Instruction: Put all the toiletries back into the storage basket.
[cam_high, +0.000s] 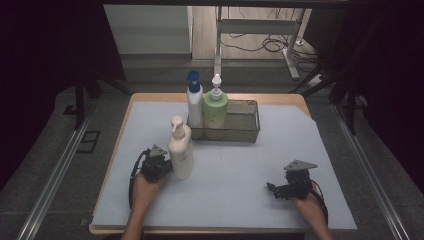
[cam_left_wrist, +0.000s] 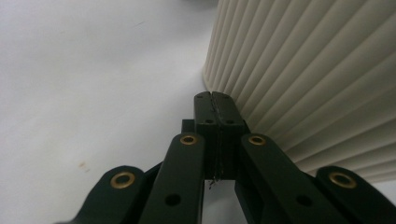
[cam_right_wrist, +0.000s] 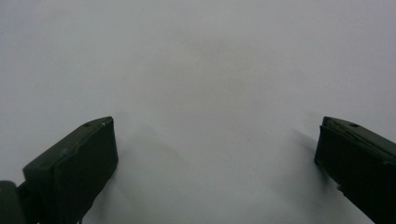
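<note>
Pale blue-grey sheeting (cam_high: 235, 165) is spread over a wooden table (cam_high: 150, 97), with dark curtains to either side and a floor strewn with cables seen beyond the far edge.

A cream pump bottle (cam_high: 180, 150) is stood upright on the sheet, in front of the left end of a wire basket (cam_high: 248, 121) and apart from it. The left gripper (cam_high: 165, 167) is brought up against the bottle's lower left side with its jaws pressed together, nothing being pinched between them. In the left gripper view the closed tips (cam_left_wrist: 213, 108) are seen just beside the bottle's ribbed wall (cam_left_wrist: 317, 79), near its base; whether they touch it cannot be told. Closed jaws set low against a side are judged to suit a push across the sheet, since a shove low down is less likely to tip a tall bottle.

The right gripper (cam_high: 286, 190) is held well apart on the right of the sheet, jaws spread wide over bare sheet, as is clear in the right gripper view (cam_right_wrist: 215, 140); it appears to be kept waiting.

Two bottles are held in the basket's left end: a white bottle with a blue pump (cam_high: 194, 102) and, just beside it, a green bottle with a white pump (cam_high: 215, 107). The basket's right part is left free, presumably for the cream bottle.
</note>
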